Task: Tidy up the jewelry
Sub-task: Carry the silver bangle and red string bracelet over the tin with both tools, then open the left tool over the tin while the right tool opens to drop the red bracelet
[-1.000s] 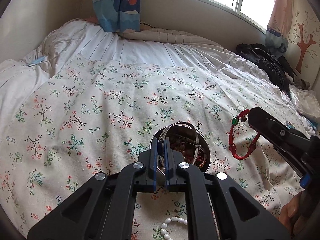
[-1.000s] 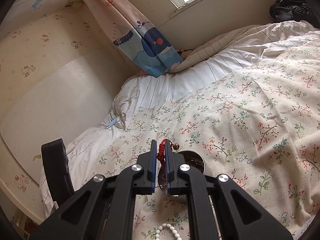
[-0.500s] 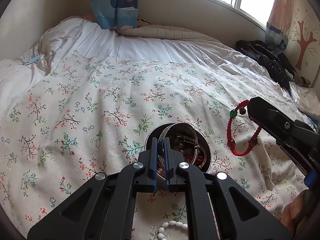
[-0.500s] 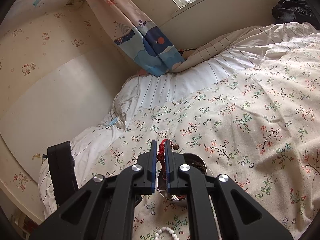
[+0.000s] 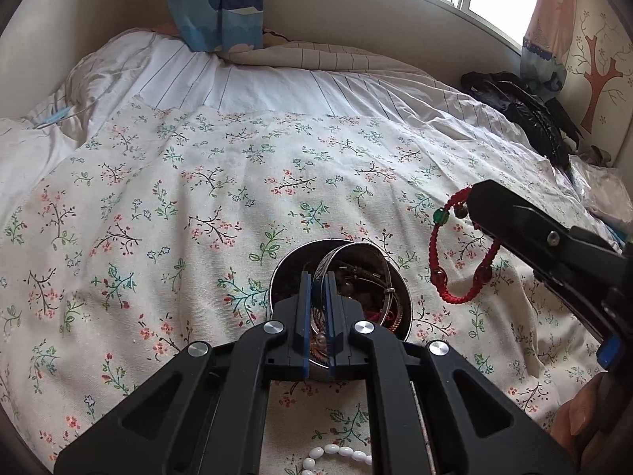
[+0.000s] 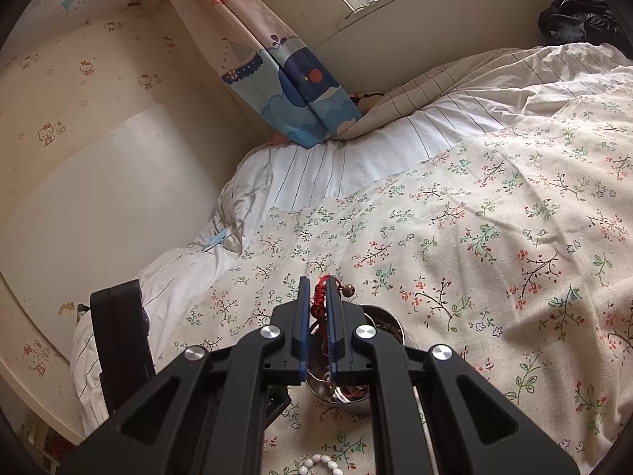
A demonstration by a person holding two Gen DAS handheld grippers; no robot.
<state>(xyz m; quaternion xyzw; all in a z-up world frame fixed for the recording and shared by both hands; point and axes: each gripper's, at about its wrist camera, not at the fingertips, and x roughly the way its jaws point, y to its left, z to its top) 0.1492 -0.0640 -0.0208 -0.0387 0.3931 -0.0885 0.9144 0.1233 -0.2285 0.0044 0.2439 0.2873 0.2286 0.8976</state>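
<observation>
A small metal bowl (image 5: 285, 273) full of jewelry sits on the floral bedspread (image 5: 198, 198). My left gripper (image 5: 316, 281) is shut on a silver bangle (image 5: 336, 255) and holds it over the bowl. My right gripper (image 6: 316, 283) is shut on a red braided cord bracelet (image 6: 318, 304) with beads. In the left wrist view the bracelet (image 5: 439, 261) hangs from the right gripper (image 5: 474, 202), above the bedspread, right of the bowl. In the right wrist view the bowl (image 6: 391, 330) lies below the fingers. A white bead bracelet (image 5: 336, 453) lies on the bedspread near me.
A striped white duvet (image 5: 277, 87) and a blue curtain (image 5: 217, 4) are at the bed's far side. Dark clothing (image 5: 526, 114) lies at the far right by the wall. The left gripper's body (image 6: 118, 340) shows at the left of the right wrist view.
Both grippers have risen slightly and kept their holds. The red bracelet hangs a little higher and further right of the bowl.
</observation>
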